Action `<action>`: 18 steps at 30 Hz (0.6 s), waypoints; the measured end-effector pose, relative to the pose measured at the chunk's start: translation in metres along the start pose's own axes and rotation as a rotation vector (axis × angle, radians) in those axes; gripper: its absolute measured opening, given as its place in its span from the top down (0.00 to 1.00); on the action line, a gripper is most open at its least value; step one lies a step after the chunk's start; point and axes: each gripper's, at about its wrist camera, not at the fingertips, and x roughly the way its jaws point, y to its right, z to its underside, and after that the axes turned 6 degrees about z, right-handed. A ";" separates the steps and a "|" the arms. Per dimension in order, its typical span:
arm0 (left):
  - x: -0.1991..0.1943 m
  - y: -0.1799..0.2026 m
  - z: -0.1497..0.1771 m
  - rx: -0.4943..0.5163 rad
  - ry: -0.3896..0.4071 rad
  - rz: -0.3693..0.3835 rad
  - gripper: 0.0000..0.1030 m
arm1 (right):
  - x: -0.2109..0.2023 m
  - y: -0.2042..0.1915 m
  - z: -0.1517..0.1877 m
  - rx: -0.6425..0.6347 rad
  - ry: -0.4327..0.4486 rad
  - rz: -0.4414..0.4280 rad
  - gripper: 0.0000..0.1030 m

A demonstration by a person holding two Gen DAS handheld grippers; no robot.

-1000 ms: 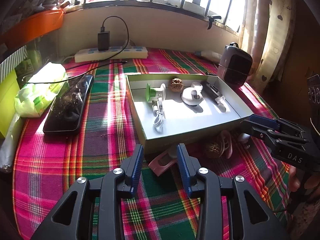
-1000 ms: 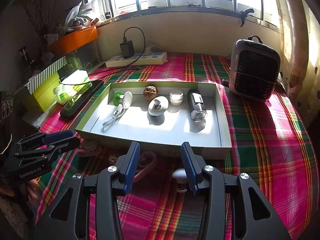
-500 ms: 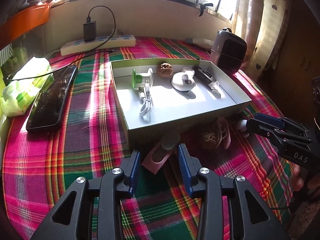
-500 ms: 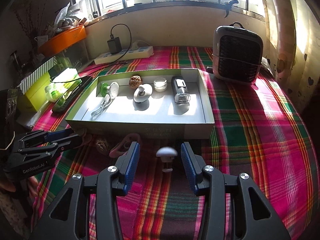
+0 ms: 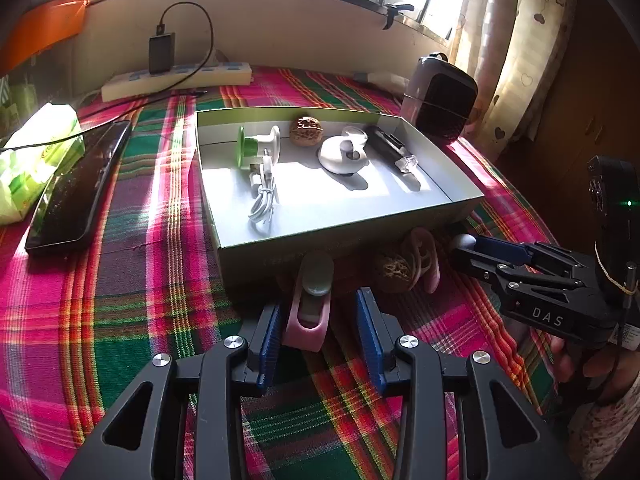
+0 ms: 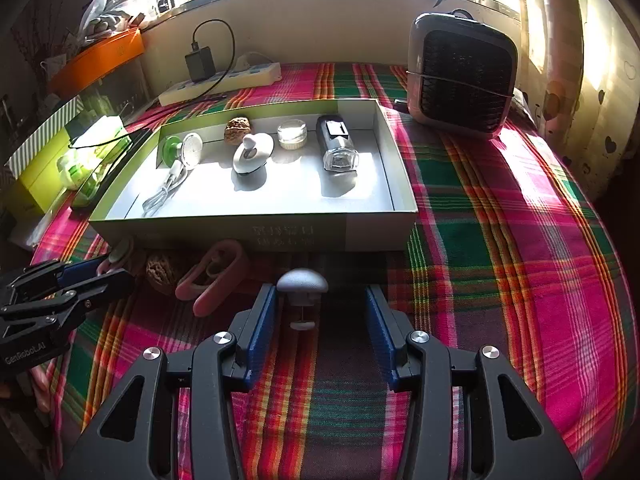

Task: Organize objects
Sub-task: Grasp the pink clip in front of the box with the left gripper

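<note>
A shallow green-walled box (image 5: 224,248) (image 6: 376,232) on the plaid cloth holds a green-and-white reel, a cable, a walnut, a white knob, a small jar and a black bottle. In front of it lie a pink clip (image 5: 309,304), a walnut (image 5: 394,270) (image 6: 160,274), a pink loop (image 6: 212,276) and a white mushroom-shaped piece (image 6: 302,286). My left gripper (image 5: 318,326) is open, its jaws either side of the pink clip. My right gripper (image 6: 320,320) is open, with the white piece between its jaws near the left pad.
A black phone (image 5: 76,192) and a green tissue pack (image 5: 28,160) lie left of the box. A power strip (image 6: 224,82) with a charger sits by the back wall. A small grey heater (image 6: 460,80) stands at the back right.
Both grippers have moved forward and down. The pink clip now sits between the left jaws and the white piece between the right jaws. Both stay open.
</note>
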 end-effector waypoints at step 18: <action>0.009 0.009 -0.005 -0.006 0.009 -0.120 0.70 | 0.004 0.005 -0.003 -0.061 0.019 0.007 0.53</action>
